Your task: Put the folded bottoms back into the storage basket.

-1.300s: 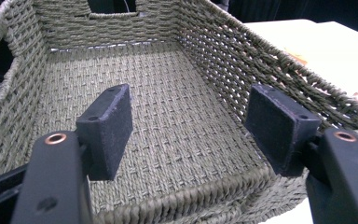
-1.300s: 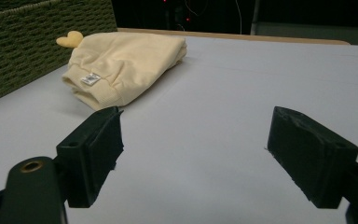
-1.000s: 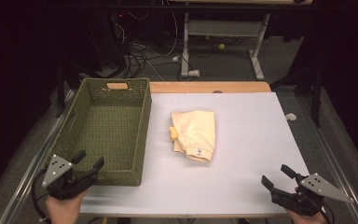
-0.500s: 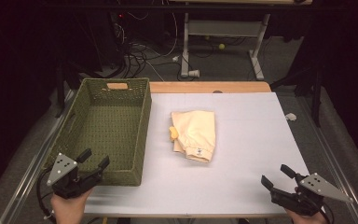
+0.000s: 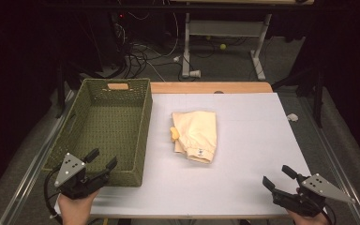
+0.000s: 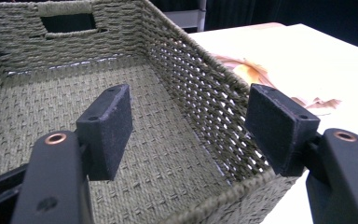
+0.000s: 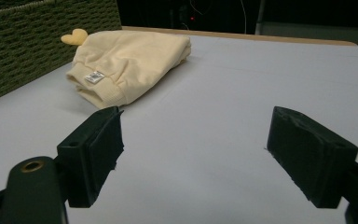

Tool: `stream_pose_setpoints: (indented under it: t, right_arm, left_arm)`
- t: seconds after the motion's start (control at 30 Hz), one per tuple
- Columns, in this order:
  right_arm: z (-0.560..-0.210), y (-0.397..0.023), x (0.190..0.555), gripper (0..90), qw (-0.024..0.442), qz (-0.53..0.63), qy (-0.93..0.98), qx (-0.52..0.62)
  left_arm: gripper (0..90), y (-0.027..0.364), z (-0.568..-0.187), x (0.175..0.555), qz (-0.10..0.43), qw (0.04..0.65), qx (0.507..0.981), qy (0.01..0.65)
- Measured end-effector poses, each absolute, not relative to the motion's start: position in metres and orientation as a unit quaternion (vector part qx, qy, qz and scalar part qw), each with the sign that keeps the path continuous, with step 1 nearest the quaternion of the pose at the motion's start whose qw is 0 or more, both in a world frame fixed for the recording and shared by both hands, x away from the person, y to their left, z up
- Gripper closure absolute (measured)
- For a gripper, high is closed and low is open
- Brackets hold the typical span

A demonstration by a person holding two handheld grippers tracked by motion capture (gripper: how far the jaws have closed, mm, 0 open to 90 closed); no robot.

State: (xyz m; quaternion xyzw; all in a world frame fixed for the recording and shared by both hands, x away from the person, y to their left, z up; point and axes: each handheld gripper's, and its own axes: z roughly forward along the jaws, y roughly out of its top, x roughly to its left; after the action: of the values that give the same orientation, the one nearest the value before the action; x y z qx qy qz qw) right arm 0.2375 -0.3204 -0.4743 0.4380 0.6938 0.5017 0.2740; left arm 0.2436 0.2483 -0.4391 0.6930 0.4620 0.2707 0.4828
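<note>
Both our grippers, left (image 5: pixel 102 161) and right (image 5: pixel 277 177), gape with nothing between them; we count one basket (image 5: pixel 104 127) at nine o'clock, one folded cloth (image 5: pixel 197 135) at the centre.

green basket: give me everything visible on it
The green basket is a rectangular woven bin, looks like olive cord or wicker, with an open-weave wall and a cut-out handle slot in its far end. It sits upright and empty at the table's left side. The left gripper hovers open over its near right corner, not touching.
</note>
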Motion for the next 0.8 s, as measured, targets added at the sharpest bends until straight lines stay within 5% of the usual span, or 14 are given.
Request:
stream_pose_setpoints:
  t: [0.8]
  right_arm:
    - [-0.475, -0.320, 0.238, 19.0, 0.270, 0.501, 0.696, 0.436]
  left_arm:
    - [30.2, 0.223, -0.438, 0.249, 0.256, 0.487, 0.712, 0.436]
